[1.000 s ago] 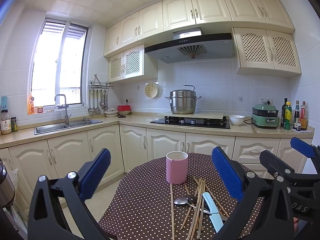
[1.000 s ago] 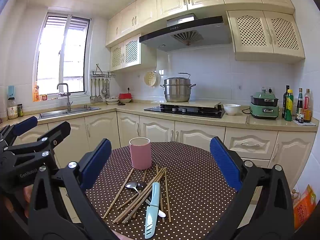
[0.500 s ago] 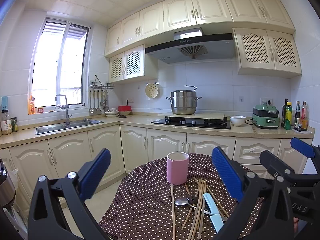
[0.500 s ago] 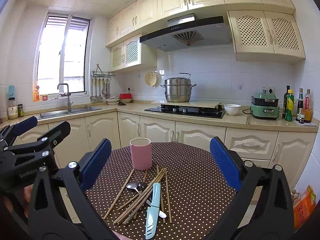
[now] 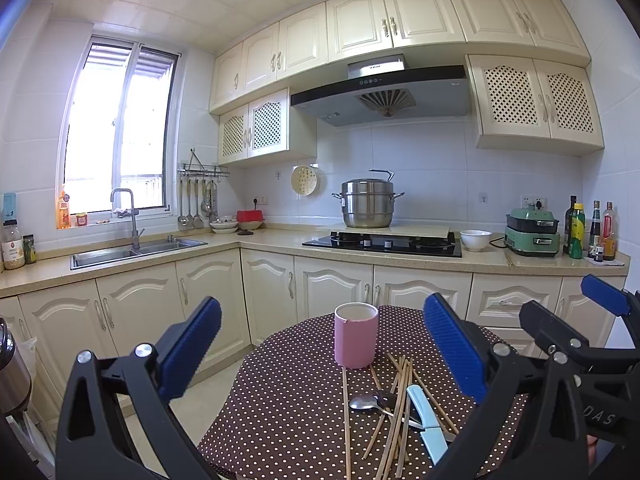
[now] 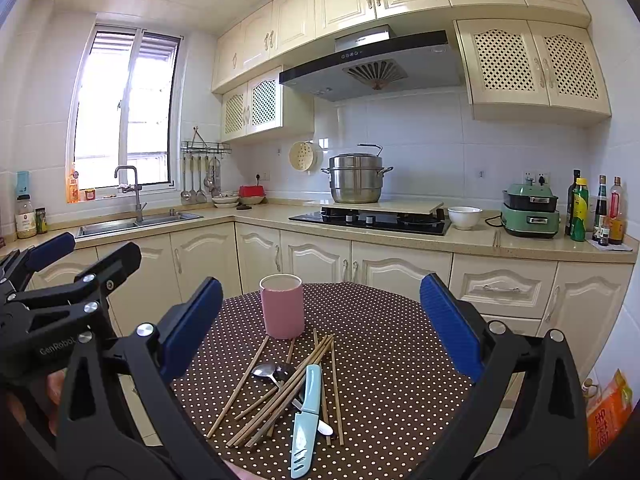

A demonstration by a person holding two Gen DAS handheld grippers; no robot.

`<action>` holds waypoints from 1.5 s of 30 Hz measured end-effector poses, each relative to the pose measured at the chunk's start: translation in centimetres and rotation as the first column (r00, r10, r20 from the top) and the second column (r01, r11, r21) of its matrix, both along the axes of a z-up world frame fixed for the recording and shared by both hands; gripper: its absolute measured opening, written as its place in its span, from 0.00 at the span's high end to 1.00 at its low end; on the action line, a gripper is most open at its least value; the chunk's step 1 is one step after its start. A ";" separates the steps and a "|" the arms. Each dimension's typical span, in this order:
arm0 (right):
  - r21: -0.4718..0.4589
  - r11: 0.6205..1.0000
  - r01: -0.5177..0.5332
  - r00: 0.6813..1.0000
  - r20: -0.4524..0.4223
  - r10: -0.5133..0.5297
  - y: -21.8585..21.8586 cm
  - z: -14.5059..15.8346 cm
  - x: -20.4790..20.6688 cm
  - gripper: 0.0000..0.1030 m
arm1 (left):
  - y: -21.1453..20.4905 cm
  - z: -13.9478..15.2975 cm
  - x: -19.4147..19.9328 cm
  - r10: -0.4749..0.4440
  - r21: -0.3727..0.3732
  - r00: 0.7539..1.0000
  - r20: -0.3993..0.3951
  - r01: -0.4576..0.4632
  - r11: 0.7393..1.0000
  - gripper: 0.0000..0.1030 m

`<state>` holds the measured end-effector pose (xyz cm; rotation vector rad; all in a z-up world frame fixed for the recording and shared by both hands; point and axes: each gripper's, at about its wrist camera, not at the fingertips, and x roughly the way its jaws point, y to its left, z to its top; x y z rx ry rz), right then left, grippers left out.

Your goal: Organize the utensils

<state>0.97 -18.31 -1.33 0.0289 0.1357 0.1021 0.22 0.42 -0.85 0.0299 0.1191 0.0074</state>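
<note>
Right wrist view: both grippers hang wide open and empty over the dotted desk [image 6: 400, 360] — right gripper [image 6: 320, 328], left gripper [image 5: 322, 354]. Chopsticks [image 6: 280, 396], spoon [image 6: 266, 371] and sheathed knife [image 6: 306, 416] lie piled just before the upright pink cup [image 6: 281, 306].

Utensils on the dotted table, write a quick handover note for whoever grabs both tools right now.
Left tool: open, empty, held above the near edge of the table.
Right tool: open, empty, alongside it.
Pink cup: upright mid-table; no utensil shows above its rim.
Chopsticks, spoon and light blue sheathed knife: loose pile just in front of the cup.
Done: nothing sorted.
Left: presumably move every utensil into the cup.
</note>
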 end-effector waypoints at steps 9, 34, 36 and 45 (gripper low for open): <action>0.000 1.000 0.000 1.000 -0.004 0.000 -0.1 -0.1 0.1 0.06 | 0.1 0.0 0.2 -0.001 0.000 1.000 -0.007 0.001 1.000 0.04; 0.016 1.000 -0.023 0.992 -0.127 0.024 -0.4 -3.1 4.9 0.06 | -0.4 -2.9 5.1 0.000 0.020 0.994 -0.110 0.002 1.000 0.04; 0.022 0.999 -0.031 0.985 -0.172 0.035 -0.4 -3.8 6.0 0.06 | -0.5 -3.6 6.2 0.002 0.028 0.990 -0.140 0.002 1.000 0.04; 0.014 1.000 -0.028 0.933 -0.359 0.031 -1.2 -8.1 11.0 0.06 | 0.4 -8.5 12.8 -0.110 -0.031 0.901 -0.419 0.107 0.994 0.04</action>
